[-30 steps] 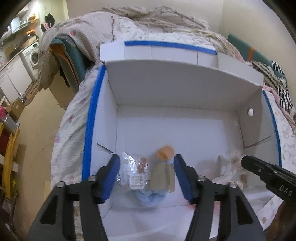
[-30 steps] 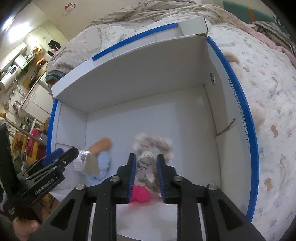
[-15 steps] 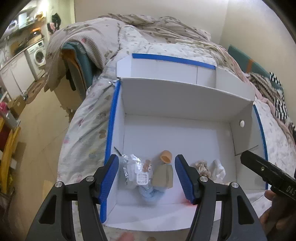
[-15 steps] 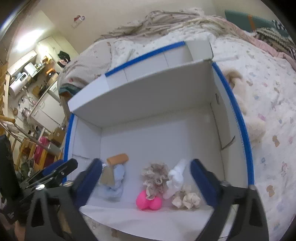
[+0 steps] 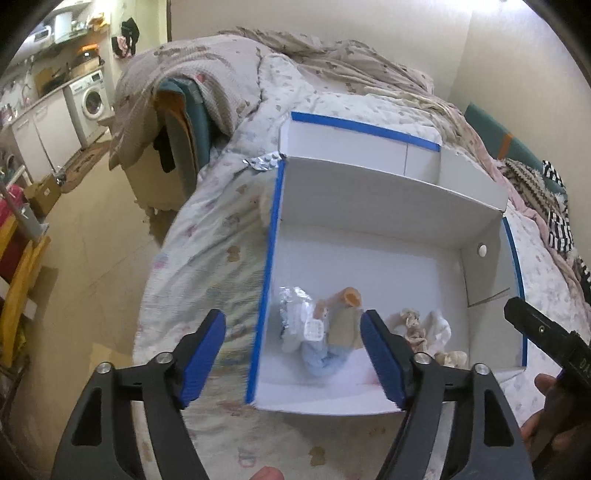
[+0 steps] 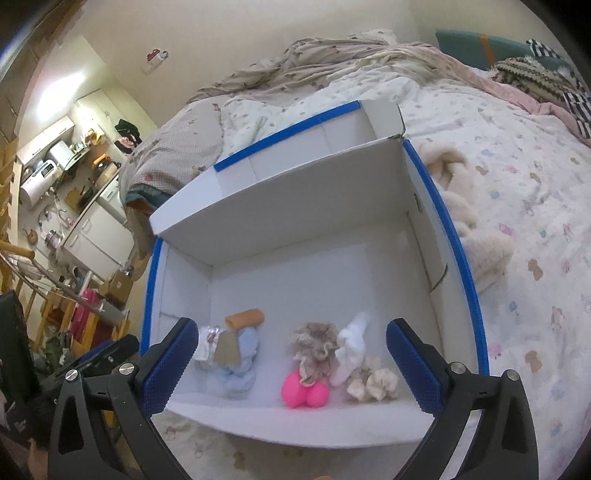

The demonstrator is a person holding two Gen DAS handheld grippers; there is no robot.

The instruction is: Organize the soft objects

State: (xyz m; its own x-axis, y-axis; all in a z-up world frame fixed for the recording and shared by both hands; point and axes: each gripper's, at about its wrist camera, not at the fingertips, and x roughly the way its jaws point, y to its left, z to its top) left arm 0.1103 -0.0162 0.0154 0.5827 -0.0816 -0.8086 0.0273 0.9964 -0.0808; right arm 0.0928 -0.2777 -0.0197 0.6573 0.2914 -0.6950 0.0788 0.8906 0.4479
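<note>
Fingers spread wide and empty on both grippers, soft objects lying in the box

Left wrist view: left gripper [image 5: 293, 354] hangs released above the white box [image 5: 391, 206], its blue-taped wall edge below; right wrist view: right gripper [image 6: 291, 365] likewise released over the pink toy [image 6: 304, 389], white sock [image 6: 351, 349] and blue cloth [image 6: 240, 363] along the near wall; far floor bare; a fluffy cream item [image 6: 472, 221] outside on the bedspread probably remains

Cream walls [image 5: 314, 22], beige floor [image 5: 99, 229], rumpled quilted bed [image 6: 517, 184], white washing machine [image 5: 90, 101], kitchen cabinets [image 6: 96, 229]
</note>
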